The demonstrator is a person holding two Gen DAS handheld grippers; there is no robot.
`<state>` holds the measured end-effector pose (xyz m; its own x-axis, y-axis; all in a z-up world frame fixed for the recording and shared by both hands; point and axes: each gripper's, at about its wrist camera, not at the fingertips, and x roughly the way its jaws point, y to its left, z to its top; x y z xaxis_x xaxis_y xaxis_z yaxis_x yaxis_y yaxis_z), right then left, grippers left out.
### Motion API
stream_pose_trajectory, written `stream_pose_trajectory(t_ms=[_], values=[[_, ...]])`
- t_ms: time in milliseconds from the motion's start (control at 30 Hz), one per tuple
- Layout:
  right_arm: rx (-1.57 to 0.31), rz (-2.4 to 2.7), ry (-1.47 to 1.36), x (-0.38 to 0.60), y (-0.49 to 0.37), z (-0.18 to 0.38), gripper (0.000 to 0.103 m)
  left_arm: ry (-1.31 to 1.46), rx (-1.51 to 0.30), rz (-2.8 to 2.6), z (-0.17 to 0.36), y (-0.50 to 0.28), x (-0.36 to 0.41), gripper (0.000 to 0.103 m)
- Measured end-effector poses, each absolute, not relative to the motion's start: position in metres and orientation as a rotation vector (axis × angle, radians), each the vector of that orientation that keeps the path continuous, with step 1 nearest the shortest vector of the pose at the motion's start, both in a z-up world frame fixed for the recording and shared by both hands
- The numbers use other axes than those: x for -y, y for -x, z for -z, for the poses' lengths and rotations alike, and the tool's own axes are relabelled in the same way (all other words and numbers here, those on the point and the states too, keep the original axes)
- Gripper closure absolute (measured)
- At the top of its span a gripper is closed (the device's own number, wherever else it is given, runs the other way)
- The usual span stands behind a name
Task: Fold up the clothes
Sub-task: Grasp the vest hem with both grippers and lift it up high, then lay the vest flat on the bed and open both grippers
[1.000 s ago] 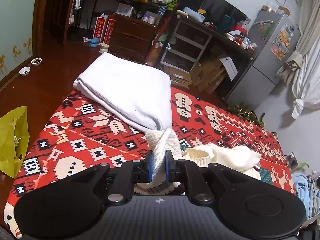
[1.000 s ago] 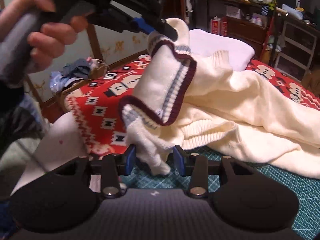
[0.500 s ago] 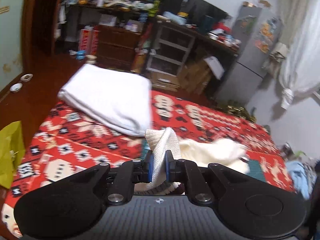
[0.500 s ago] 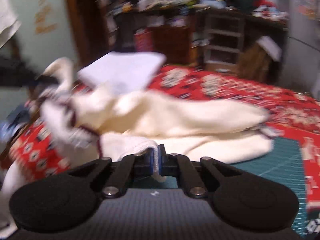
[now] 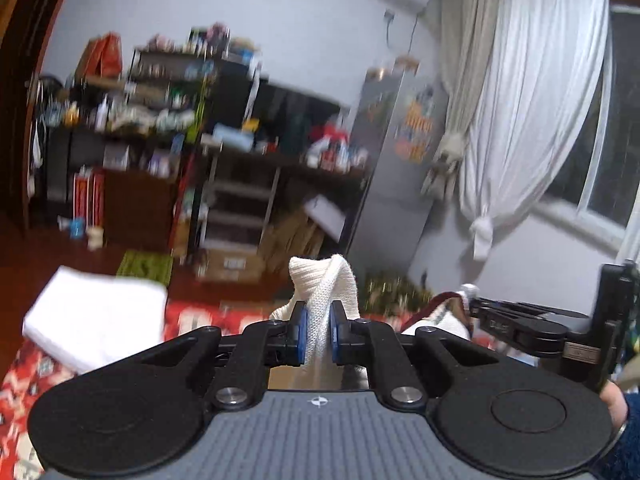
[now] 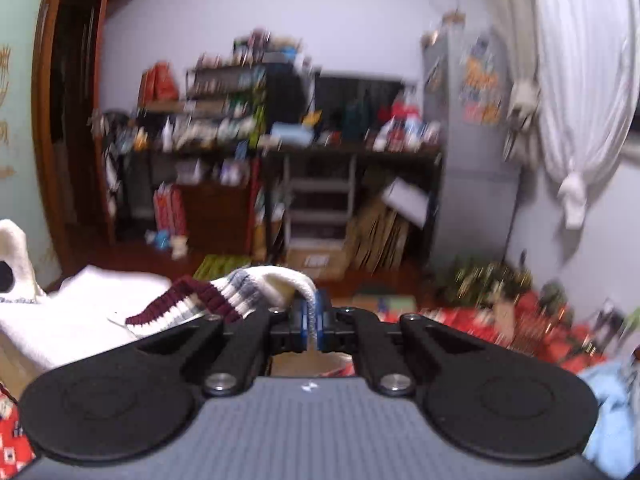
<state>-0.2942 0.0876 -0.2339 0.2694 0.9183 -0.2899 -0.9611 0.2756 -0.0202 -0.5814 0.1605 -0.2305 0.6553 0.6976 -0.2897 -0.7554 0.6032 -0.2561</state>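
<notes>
Up high, the left hand-held gripper (image 5: 318, 338) squeezes a fold of the cream sweater (image 5: 325, 280) tight between its blue pads (image 5: 301, 335), and the knit pokes up above them. The right hand-held gripper (image 6: 311, 330) is pinched nearly all the way closed on another bit of the same sweater, next to the striped trim (image 6: 208, 300) in dark red, white and blue. That trim hangs to the left of the fingers. From the left wrist view, the right one shows at the right edge with the trim at its tip, held by a hand (image 5: 614, 402). Below lies a bed with a red patterned cover (image 6: 540, 330). A folded white cloth (image 5: 96, 320) rests on it, to the left. Farther back stand messy shelves (image 6: 224, 120), a grey fridge (image 5: 396, 168) and a white curtain (image 5: 532, 100), all blurry.
</notes>
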Motion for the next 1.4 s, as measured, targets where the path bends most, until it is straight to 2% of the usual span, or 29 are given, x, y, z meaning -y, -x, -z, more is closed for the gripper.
stream_pose_trajectory(t_ms=[167, 400, 600, 733, 867, 1000, 1133, 1400], values=[[-0.075, -1.235, 0.107, -0.057, 0.275, 0.143, 0.099, 0.330, -0.025, -0.843, 0.171, 0.576, -0.159, 0.092], [0.089, -1.187, -0.016, -0.006, 0.265, 0.033, 0.099, 0.228, 0.072, -0.828, 0.109, 0.577, -0.143, 0.092], [0.166, -1.169, -0.093, 0.031, 0.270, -0.025, 0.099, 0.142, 0.155, -0.812, 0.056, 0.578, -0.130, 0.092], [0.157, -1.189, -0.078, 0.043, 0.273, -0.032, 0.099, 0.117, 0.187, -0.804, 0.031, 0.579, -0.126, 0.092], [0.066, -1.237, -0.011, 0.022, 0.275, -0.006, 0.099, 0.188, 0.131, -0.834, 0.062, 0.581, -0.145, 0.092], [-0.009, -1.236, 0.100, -0.019, 0.278, 0.046, 0.099, 0.319, 0.046, -0.862, 0.113, 0.577, -0.181, 0.092], [-0.157, -1.245, 0.220, -0.068, 0.277, 0.121, 0.099, 0.411, -0.077, -0.910, 0.174, 0.567, -0.218, 0.092], [-0.417, -1.201, 0.461, -0.177, 0.280, 0.307, 0.099, 0.522, -0.372, -0.950, 0.298, 0.535, -0.278, 0.092]])
